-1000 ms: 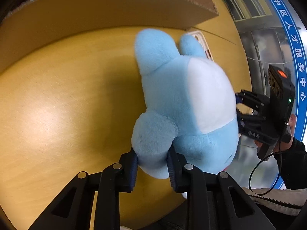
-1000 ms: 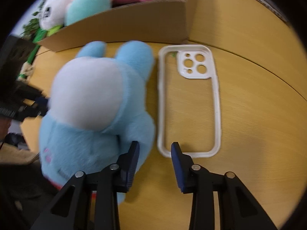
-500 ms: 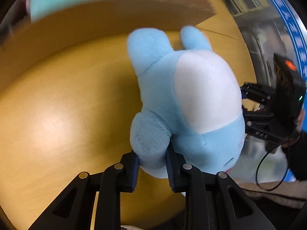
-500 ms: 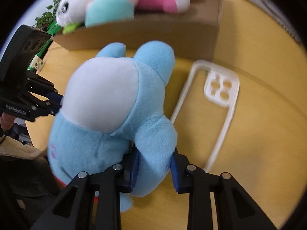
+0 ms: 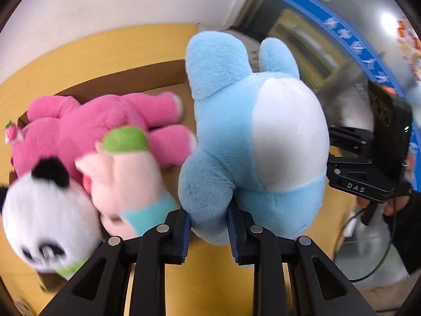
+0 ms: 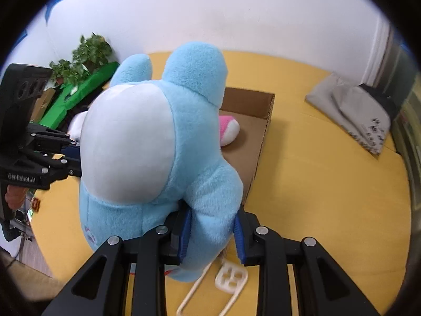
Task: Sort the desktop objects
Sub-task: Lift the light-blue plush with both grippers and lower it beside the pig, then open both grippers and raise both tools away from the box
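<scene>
A light blue plush toy (image 5: 244,142) with a white belly hangs in the air between both grippers. My left gripper (image 5: 208,226) is shut on one of its feet. My right gripper (image 6: 210,229) is shut on its other foot; the toy (image 6: 147,142) fills that view. Behind it stands an open cardboard box (image 6: 263,137). In the left wrist view the box (image 5: 147,79) holds a pink plush (image 5: 105,115), a pale pink plush (image 5: 126,173) and a panda plush (image 5: 44,223). The right gripper's body shows at right (image 5: 373,152).
A white phone case (image 6: 221,287) lies on the yellow table (image 6: 329,210) under my right gripper. A grey bag (image 6: 352,110) lies at the table's far right. Green plants (image 6: 86,52) stand at the far left by the wall.
Both grippers have lifted the blue plush off the table and carried it up toward the box. The right gripper shut on its foot about half a second ago.
</scene>
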`<move>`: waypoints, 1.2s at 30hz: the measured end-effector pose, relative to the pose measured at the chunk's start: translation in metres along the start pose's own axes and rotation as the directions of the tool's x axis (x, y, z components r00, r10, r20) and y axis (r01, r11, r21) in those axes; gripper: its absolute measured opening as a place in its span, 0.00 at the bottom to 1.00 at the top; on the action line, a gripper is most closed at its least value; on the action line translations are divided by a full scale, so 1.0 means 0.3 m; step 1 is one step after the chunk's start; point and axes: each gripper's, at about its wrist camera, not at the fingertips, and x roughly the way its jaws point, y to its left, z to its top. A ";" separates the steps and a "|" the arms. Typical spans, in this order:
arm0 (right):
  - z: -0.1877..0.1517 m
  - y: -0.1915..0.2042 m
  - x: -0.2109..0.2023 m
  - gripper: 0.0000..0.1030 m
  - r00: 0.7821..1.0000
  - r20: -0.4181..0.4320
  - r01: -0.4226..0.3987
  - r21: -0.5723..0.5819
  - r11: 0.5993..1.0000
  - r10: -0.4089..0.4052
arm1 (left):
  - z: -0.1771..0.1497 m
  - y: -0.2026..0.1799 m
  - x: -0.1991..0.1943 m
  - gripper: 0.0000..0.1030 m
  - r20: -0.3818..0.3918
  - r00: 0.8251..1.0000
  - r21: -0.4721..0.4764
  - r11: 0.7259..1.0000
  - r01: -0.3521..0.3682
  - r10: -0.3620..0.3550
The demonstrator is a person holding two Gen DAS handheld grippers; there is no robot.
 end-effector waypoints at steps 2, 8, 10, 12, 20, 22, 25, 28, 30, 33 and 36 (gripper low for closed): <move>0.024 -0.010 0.110 0.28 0.998 -0.062 0.031 -0.012 0.999 -0.032 | 0.022 0.048 0.076 0.25 -0.044 0.999 -0.010 1.000 -0.027 0.026; -0.041 -0.027 0.244 0.53 0.975 -0.158 0.151 -0.035 0.988 -0.154 | 0.004 0.097 0.225 0.26 -0.116 0.990 -0.012 0.997 -0.081 0.079; -0.046 -0.040 0.195 0.80 0.974 -0.122 0.190 -0.029 0.981 -0.192 | -0.002 0.116 0.209 0.29 -0.102 0.993 -0.049 0.996 -0.069 0.063; -0.017 -0.058 0.108 0.80 0.985 -0.054 0.165 0.006 0.986 -0.165 | -0.006 0.125 0.189 0.30 -0.090 0.995 -0.071 0.996 -0.060 0.054; 0.187 0.066 0.179 0.72 0.994 -0.029 -0.109 -0.060 0.992 0.107 | -0.024 0.109 0.030 0.53 0.019 0.991 -0.083 0.988 -0.128 0.130; 0.168 0.120 0.320 0.72 0.991 -0.129 -0.050 -0.105 0.993 0.037 | -0.025 0.112 0.002 0.53 0.032 0.990 -0.096 0.986 -0.136 0.140; 0.128 0.103 0.451 0.75 0.982 -0.189 0.004 -0.039 0.999 -0.011 | -0.025 0.115 -0.036 0.53 0.049 0.987 -0.118 0.982 -0.147 0.154; 0.122 0.085 0.444 0.76 0.983 -0.184 0.014 -0.002 1.000 -0.014 | -0.029 0.121 -0.028 0.55 0.049 0.989 -0.163 0.978 -0.133 0.143; 0.131 0.096 0.389 0.77 0.987 -0.160 0.029 -0.003 1.000 -0.029 | -0.035 0.113 -0.026 0.58 0.048 0.989 -0.174 0.976 -0.133 0.143; 0.131 0.091 0.226 0.79 0.998 -0.052 0.023 0.078 0.997 -0.019 | -0.039 0.098 -0.045 0.61 0.053 0.988 -0.180 0.975 -0.133 0.145; 0.081 0.122 0.058 0.83 0.998 0.022 0.048 0.147 0.988 -0.052 | -0.030 0.067 -0.091 0.82 0.084 0.986 -0.188 0.974 -0.125 0.143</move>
